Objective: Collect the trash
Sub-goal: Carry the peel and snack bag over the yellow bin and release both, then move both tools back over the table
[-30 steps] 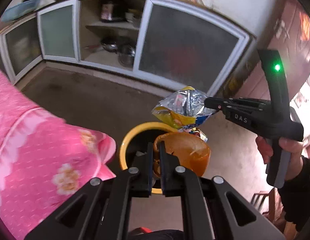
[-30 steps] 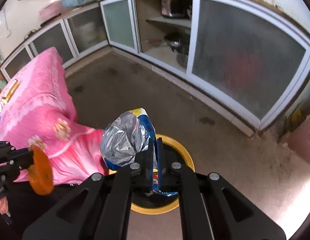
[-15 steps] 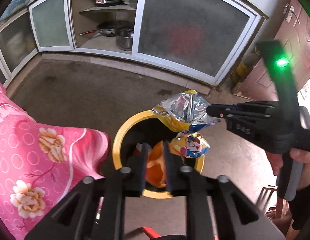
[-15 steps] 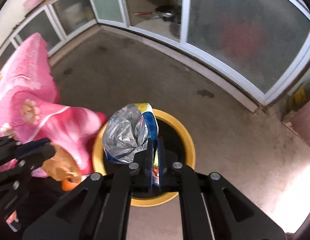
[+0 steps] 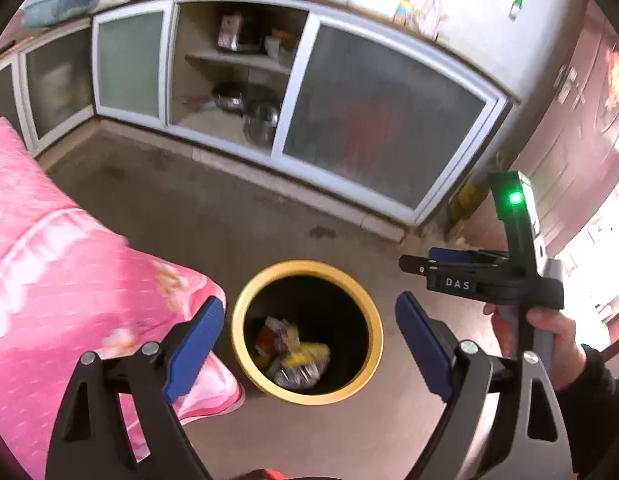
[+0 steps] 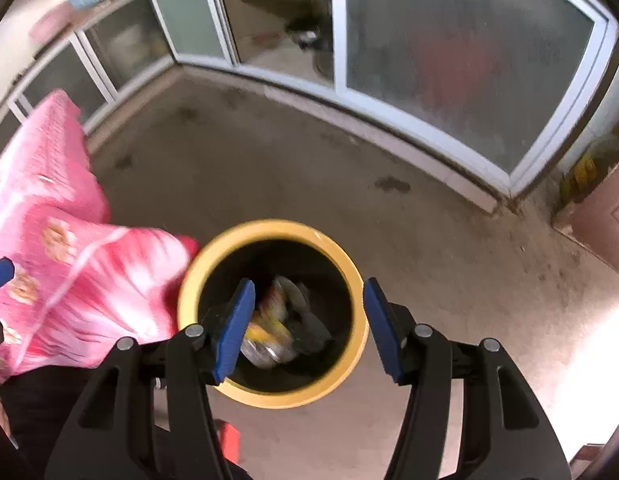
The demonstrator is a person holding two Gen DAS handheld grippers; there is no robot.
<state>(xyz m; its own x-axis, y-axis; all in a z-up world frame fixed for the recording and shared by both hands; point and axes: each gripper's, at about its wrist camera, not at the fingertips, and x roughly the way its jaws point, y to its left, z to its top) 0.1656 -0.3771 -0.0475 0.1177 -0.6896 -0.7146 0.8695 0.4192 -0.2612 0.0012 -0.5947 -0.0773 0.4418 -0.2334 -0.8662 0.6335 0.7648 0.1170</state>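
Note:
A round bin with a yellow rim (image 5: 245,296) (image 6: 351,280) stands on the floor below both grippers. Crumpled snack wrappers (image 5: 295,354) (image 6: 275,330) lie at its bottom. My left gripper (image 5: 309,320) is open and empty above the bin, its blue pads spread wide. My right gripper (image 6: 309,304) is open and empty above the bin too. It also shows from the side in the left wrist view (image 5: 413,266), to the right of the bin, with a green light on its body.
A pink flowered cloth (image 5: 69,272) (image 6: 61,256) hangs over furniture just left of the bin and touches its rim. Low cabinets with frosted sliding doors (image 5: 373,136) (image 6: 461,64) line the far wall, one section open with pots inside. The floor is bare concrete.
Both grippers have opened. The orange peel from the left and the foil snack bag from the right have dropped into the bin. The left gripper has risen.

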